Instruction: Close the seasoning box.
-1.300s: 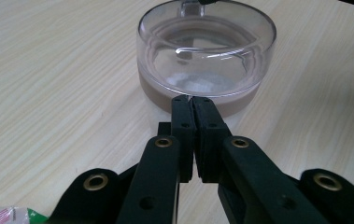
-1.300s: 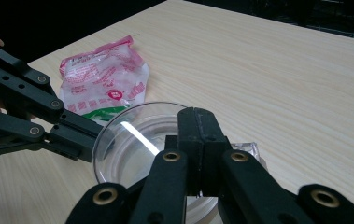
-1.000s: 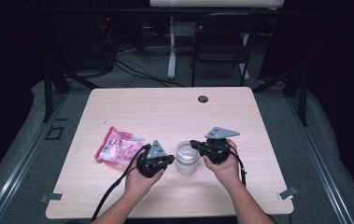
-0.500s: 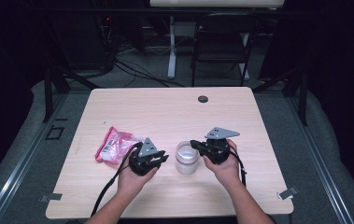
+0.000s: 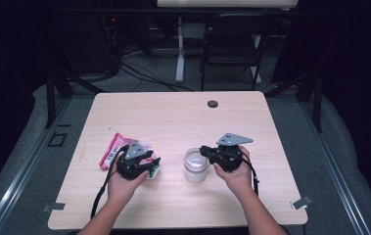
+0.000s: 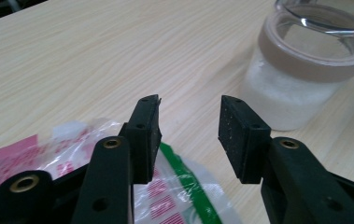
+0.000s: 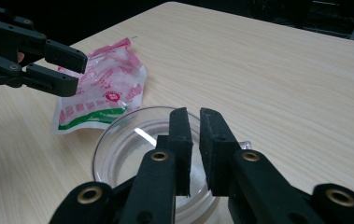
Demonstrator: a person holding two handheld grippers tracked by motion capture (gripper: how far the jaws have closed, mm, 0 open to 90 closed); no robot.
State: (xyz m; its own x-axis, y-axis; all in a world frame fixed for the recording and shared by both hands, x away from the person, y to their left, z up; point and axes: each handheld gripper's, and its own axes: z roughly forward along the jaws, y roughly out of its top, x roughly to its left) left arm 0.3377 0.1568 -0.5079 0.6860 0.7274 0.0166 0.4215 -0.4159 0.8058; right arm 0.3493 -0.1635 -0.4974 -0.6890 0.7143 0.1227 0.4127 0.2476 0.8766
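An open glass jar (image 5: 195, 166) with white contents low inside stands at the table's front middle. My right gripper (image 5: 203, 151) is at its right side, jaws shut on the jar's rim (image 7: 123, 144); the right gripper view has the right gripper (image 7: 195, 135) nearly closed over the near rim. A pink, white and green plastic bag (image 5: 114, 147) lies flat to the left. My left gripper (image 5: 152, 166) hovers open over the bag's right edge. In the left gripper view the left gripper (image 6: 188, 121) holds nothing, the bag (image 6: 48, 154) lies under it and the jar (image 6: 305, 79) stands beyond.
A dark round grommet (image 5: 213, 104) sits near the far edge of the light wood table (image 5: 173, 117). A folding chair (image 5: 232, 39) and cables are on the floor beyond. The right gripper view takes in the left gripper (image 7: 79, 70) above the bag (image 7: 104, 88).
My left gripper has drawn away from the jar to the left and now sits over the bag's edge. The right gripper and the jar have stayed put.
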